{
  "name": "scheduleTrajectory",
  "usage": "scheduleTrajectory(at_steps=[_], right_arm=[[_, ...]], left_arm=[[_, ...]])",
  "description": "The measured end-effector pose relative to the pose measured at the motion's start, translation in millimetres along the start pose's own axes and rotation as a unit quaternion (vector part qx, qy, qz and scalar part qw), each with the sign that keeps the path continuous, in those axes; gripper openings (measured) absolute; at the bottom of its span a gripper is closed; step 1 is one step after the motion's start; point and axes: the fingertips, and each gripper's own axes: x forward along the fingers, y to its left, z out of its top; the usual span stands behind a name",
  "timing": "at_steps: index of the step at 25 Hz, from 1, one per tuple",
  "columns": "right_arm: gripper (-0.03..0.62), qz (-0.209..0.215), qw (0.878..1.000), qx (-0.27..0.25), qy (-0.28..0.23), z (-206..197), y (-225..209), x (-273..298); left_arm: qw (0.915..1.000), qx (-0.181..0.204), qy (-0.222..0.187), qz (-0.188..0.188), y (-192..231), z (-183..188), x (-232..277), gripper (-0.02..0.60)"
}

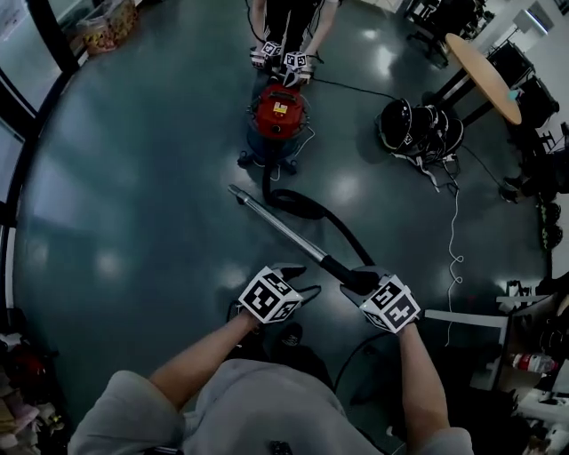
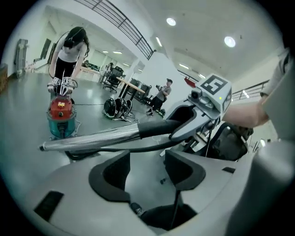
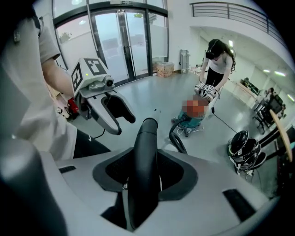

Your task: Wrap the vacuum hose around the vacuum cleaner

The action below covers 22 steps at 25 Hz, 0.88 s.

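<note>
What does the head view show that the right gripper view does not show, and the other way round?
Head view only: the metal tube at full length. Right gripper view only: the railing, and the jaws of the right gripper pressed on the black handle. Both: the vacuum, the left gripper, the second person.

The person wears a grey short-sleeved shirt (image 1: 267, 409) that leaves the forearms bare, and dark trousers (image 1: 295, 360). The left gripper (image 1: 305, 283) and right gripper (image 1: 356, 283) have pale grey shells and black pads (image 2: 113, 177). Each carries a white cube (image 1: 269, 298) with black square markers.
</note>
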Motion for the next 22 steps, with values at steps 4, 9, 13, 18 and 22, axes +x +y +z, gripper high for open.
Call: scheduleTrajectory(at_steps=[4, 9, 13, 18, 22], right_arm=[[0.152, -0.009, 0.998, 0.044, -0.034, 12, -7, 2], [0.152, -0.008, 0.997, 0.068, -0.043, 0, -16, 9], [0.152, -0.005, 0.997, 0.066, -0.042, -23, -32, 12], [0.152, 0.009, 0.994, 0.081, -0.072, -54, -52, -2], [0.152, 0.008, 0.989, 0.105, -0.104, -81, -79, -20]], left_arm=[[0.9959, -0.075, -0.025, -0.044, -1, 19, 12, 0.239], [0.9834, -0.156, -0.057, -0.074, 6, 39, 33, 0.239], [0.9628, -0.244, -0.075, -0.088, 13, 38, 57, 0.241], [0.9560, -0.274, -0.072, -0.077, 6, 48, 94, 0.241], [0.9559, -0.275, -0.077, -0.068, -13, 69, 130, 0.241]])
